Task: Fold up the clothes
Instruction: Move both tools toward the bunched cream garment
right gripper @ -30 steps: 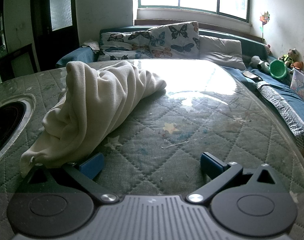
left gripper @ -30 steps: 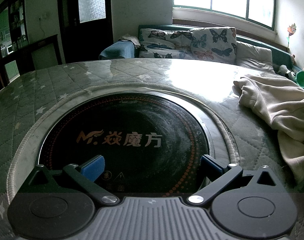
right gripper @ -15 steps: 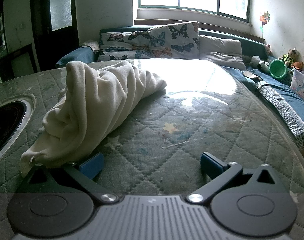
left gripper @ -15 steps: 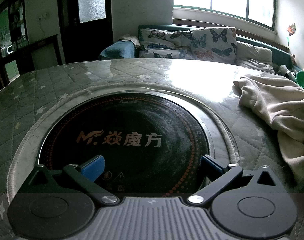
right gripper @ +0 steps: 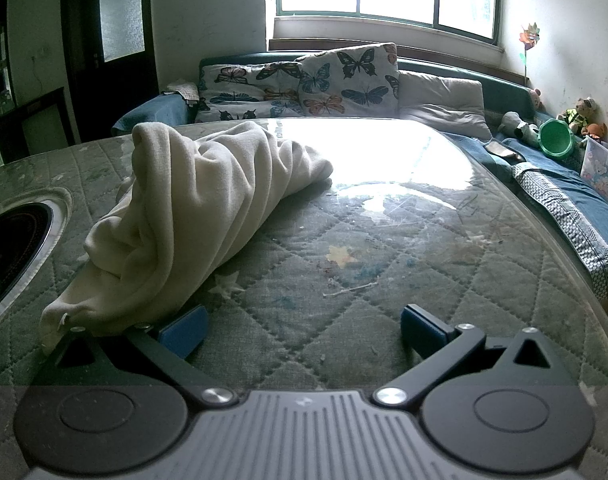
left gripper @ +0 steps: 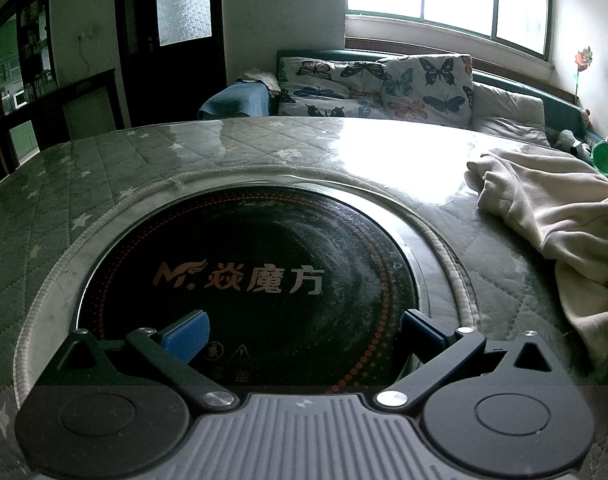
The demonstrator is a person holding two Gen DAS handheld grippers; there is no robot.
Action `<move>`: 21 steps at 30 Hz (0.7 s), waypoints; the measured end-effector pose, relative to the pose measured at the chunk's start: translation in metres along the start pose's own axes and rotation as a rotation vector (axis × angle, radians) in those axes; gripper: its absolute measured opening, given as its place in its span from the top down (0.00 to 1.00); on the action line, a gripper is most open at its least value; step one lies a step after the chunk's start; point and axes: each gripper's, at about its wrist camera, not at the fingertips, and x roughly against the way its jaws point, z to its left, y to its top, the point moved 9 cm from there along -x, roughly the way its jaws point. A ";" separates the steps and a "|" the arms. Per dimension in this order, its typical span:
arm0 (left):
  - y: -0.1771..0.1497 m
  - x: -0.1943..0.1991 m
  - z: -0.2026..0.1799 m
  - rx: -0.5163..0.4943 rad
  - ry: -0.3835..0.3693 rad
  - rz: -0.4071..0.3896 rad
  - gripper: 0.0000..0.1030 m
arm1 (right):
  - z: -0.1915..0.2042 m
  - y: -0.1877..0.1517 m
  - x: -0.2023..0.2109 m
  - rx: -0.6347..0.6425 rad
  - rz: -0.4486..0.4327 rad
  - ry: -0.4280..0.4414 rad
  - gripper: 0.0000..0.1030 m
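A cream garment lies crumpled in a long heap on the quilted green table cover. In the left wrist view it lies at the right edge. My right gripper is open and empty, low over the cover, its left finger next to the garment's near end. My left gripper is open and empty above the round black cooktop set into the table, well left of the garment.
A sofa with butterfly cushions stands behind the table under the window. A green bucket and toys sit at the far right. The table's right edge drops to a blue blanket. A dark door is at the back left.
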 end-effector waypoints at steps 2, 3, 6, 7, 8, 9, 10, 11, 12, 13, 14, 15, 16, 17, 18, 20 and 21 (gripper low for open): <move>0.000 0.000 0.000 0.000 0.000 0.000 0.00 | 0.000 0.000 0.000 0.000 0.000 0.000 0.00; 0.000 0.000 0.000 0.000 0.000 0.000 0.00 | 0.000 0.000 0.000 0.000 0.000 0.000 0.00; 0.000 0.000 0.000 0.000 0.000 0.000 0.00 | 0.000 0.000 0.000 0.000 0.000 0.000 0.00; 0.000 0.000 0.000 0.000 0.000 0.000 0.00 | 0.000 0.000 0.000 0.000 0.000 0.000 0.00; 0.000 0.000 0.000 0.000 0.000 0.000 0.00 | 0.000 0.000 0.000 0.000 0.000 0.000 0.00; 0.000 0.000 0.000 0.000 0.000 0.000 0.00 | 0.000 0.000 0.000 0.000 0.000 0.000 0.00; 0.001 -0.001 -0.001 0.000 0.000 0.000 0.00 | 0.000 0.000 0.000 0.000 0.000 0.000 0.00; 0.001 -0.001 -0.001 0.000 0.000 0.000 0.00 | 0.000 -0.001 0.000 0.000 0.000 0.000 0.00; 0.001 -0.001 -0.001 0.000 0.000 0.001 0.00 | 0.000 -0.001 0.000 0.001 0.000 0.000 0.00; 0.001 -0.001 -0.001 -0.001 0.000 0.001 0.00 | 0.000 -0.001 0.000 0.000 0.001 0.000 0.00; 0.000 -0.001 -0.001 -0.001 0.001 0.001 0.00 | 0.000 -0.001 0.000 0.000 0.002 0.000 0.00; 0.001 -0.001 -0.001 -0.002 0.001 0.002 0.00 | 0.000 -0.001 0.000 0.000 0.003 0.000 0.00; 0.001 0.000 -0.001 -0.002 0.001 0.003 0.00 | 0.000 -0.001 -0.001 0.000 0.006 0.001 0.00; 0.002 0.000 -0.002 -0.001 0.002 0.008 0.00 | -0.001 0.001 -0.001 0.001 0.012 0.001 0.00; 0.002 -0.001 -0.002 0.004 0.004 0.016 0.00 | -0.001 0.002 -0.001 0.002 0.018 0.002 0.00; 0.002 -0.001 -0.002 0.012 0.014 0.030 0.00 | -0.001 0.001 -0.003 0.004 0.024 0.004 0.00; 0.002 0.000 -0.003 0.011 0.021 0.032 0.00 | -0.001 0.001 -0.002 0.005 0.025 0.007 0.00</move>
